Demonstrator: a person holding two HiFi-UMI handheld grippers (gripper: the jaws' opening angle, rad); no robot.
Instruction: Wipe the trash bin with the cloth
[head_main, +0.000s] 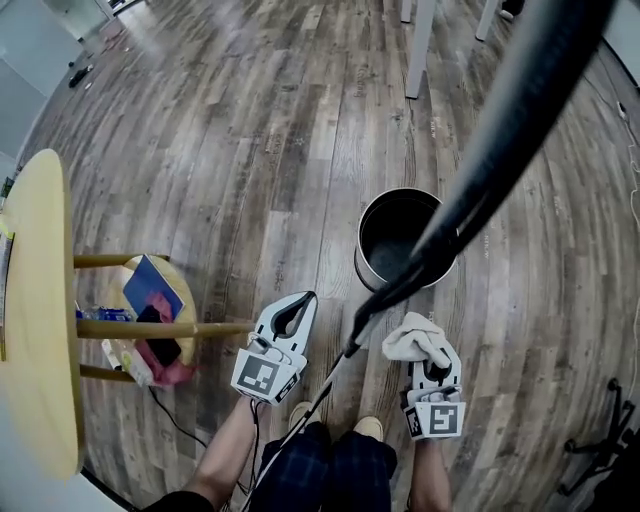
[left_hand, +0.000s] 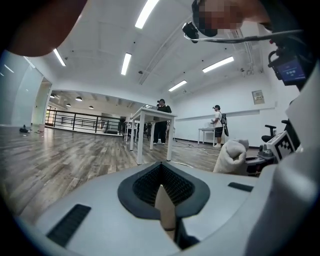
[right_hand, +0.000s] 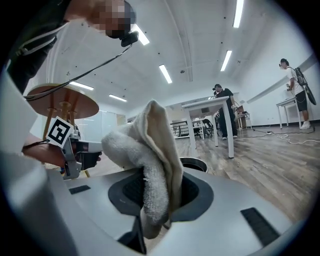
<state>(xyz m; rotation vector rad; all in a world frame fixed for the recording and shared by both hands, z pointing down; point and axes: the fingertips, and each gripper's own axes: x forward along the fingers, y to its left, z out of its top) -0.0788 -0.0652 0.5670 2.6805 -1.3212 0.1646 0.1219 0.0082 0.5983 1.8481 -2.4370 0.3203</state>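
Observation:
A round metal trash bin stands open on the wood floor just ahead of my feet; its rim shows behind the cloth in the right gripper view. My right gripper is shut on a bunched off-white cloth, which sticks up from its jaws a short way in front of the bin. My left gripper hovers to the left of the bin, jaws together with nothing between them. The cloth also shows at the right of the left gripper view.
A round yellow stool with wooden rungs stands at the left, with a blue book and small items under it. A thick black cable crosses the head view diagonally. White table legs stand beyond the bin. People stand by far tables.

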